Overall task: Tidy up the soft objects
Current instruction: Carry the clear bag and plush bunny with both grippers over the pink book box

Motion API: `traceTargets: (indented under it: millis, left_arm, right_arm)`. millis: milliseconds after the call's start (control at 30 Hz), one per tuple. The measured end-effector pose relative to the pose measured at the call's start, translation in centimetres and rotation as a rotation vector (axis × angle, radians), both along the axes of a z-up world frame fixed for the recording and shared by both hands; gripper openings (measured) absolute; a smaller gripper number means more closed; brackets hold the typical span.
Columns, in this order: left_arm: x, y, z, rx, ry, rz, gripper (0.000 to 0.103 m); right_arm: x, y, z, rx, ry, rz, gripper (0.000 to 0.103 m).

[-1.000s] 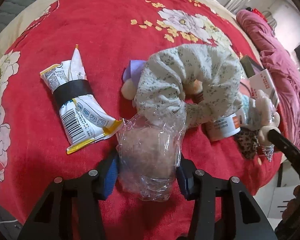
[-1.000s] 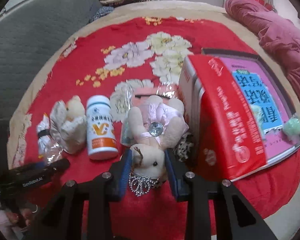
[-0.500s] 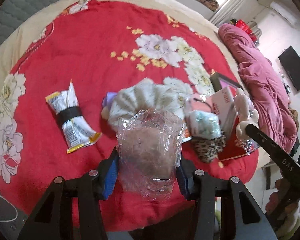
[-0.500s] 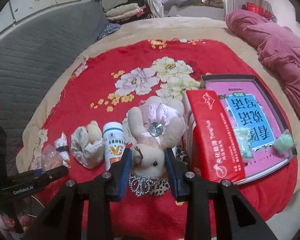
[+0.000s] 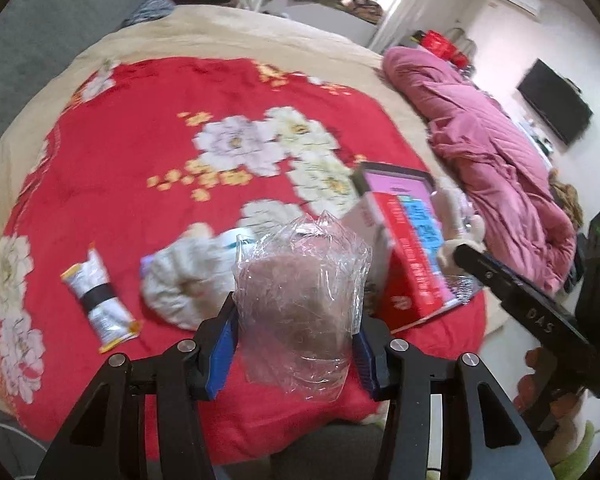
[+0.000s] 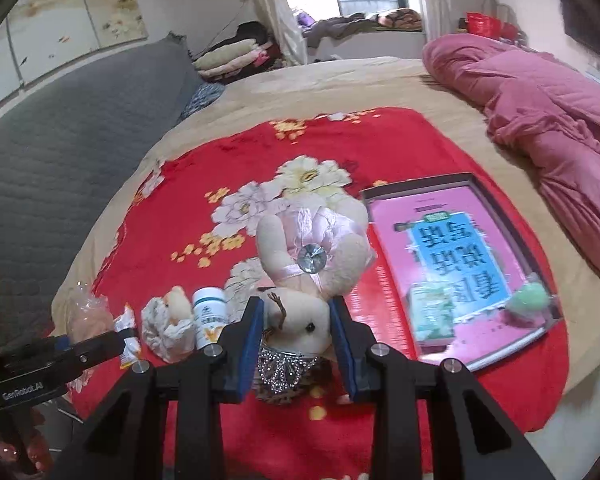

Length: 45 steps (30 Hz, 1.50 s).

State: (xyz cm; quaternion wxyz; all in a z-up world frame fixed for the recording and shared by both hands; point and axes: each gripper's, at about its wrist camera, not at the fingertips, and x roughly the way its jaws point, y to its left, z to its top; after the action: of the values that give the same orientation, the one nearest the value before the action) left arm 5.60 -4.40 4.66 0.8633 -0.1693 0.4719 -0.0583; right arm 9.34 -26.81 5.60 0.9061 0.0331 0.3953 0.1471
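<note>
Both hand-held grippers are seen from their own wrist cameras, each closed on a soft item and held above a bed. Between the blue pads of the left gripper (image 5: pixel 296 344) a crinkled clear plastic bag with a brownish soft lump inside (image 5: pixel 300 308) is clamped. Between the blue pads of the right gripper (image 6: pixel 298 344) a cream plush rabbit with a pink ribbon, a round gem and a sparkly crown (image 6: pixel 304 280) is gripped by its head, ears pointing away from the camera.

Below them a red blanket printed with pale flowers (image 5: pixel 140 160) is spread over a beige sheet. On the blanket, nearest the left gripper, a white snack packet with a black band (image 5: pixel 98 300) is seen lying flat, and just beside it a pale floral fabric scrunchie (image 5: pixel 180 280), blurred. A white pill bottle with an orange label (image 6: pixel 209 320) is seen upright beside the scrunchie in the right view.

Further right, a flat pink and blue book box with a red side (image 6: pixel 456 268) is seen on the blanket, with a small mint-green pompom (image 6: pixel 528 304) on its near corner.

At the far edge, a rumpled pink quilt (image 6: pixel 540 120) is heaped, and folded bedding is piled near a window.
</note>
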Motion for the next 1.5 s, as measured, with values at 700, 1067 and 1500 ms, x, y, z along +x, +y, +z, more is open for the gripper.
traceTargets:
  millis: [700, 1067, 1500]
  left_arm:
    - [6.6, -16.1, 2.5, 0.045, -0.040, -0.252, 0.052]
    - [11.4, -22.8, -1.1, 0.077, 0.034, -0.352, 0.052]
    - [14.2, -26.2, -5.1, 0.081, 0.114, -0.403, 0.052]
  right_arm:
    - [0.4, -12.6, 0.3, 0.025, -0.024, -0.199, 0.034]
    - [1.5, -17.1, -1.9, 0.043, 0.013, -0.266, 0.034]
    - [3.8, -19.6, -4.9, 0.029, 0.088, -0.268, 0.034]
